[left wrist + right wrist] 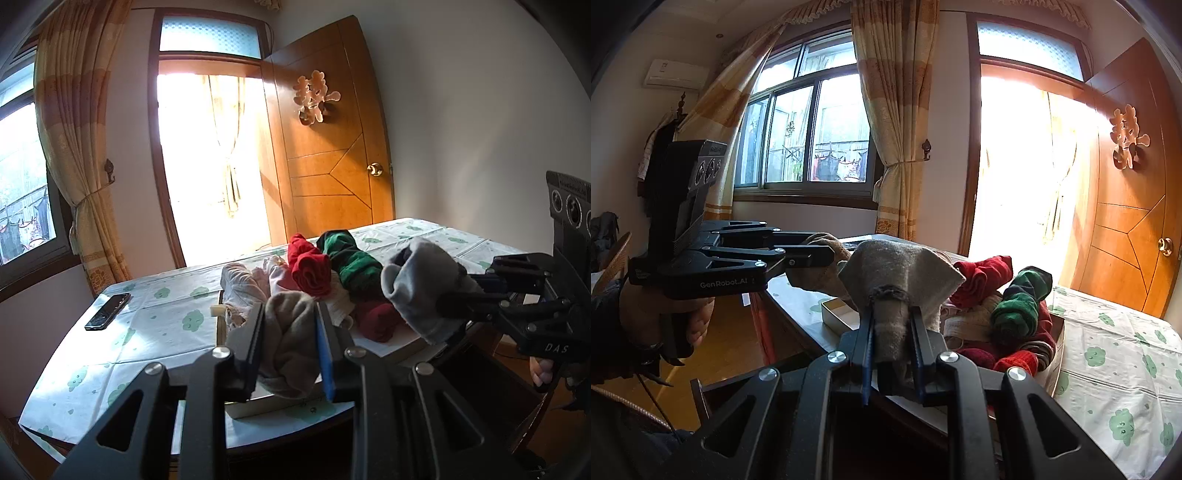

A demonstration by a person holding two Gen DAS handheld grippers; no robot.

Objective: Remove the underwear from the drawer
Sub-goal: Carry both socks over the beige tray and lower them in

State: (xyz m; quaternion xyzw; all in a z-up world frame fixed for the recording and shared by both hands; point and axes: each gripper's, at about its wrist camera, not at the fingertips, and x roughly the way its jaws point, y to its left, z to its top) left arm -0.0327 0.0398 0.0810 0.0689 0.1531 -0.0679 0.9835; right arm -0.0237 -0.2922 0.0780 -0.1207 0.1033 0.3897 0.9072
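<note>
Table covered by a white cloth [162, 332] printed with green clouds, filling the lower half of both views. The drawer [391, 349], a pale shallow tray, sits on it, heaped with rolled red [308, 271], green [351, 264] and pink pieces. A black phone [108, 311] lies at lower left, well apart from the tray. Behind: open wooden door [332, 147] at upper right, bright doorway centre, tied curtain [79, 155] and window at left. Left gripper [290, 332] is clamped tight on a beige underwear roll [291, 343], raised above the tray. Right gripper [892, 332] is likewise pinched on a grey underwear piece [901, 269], held clear of the heap.
</note>
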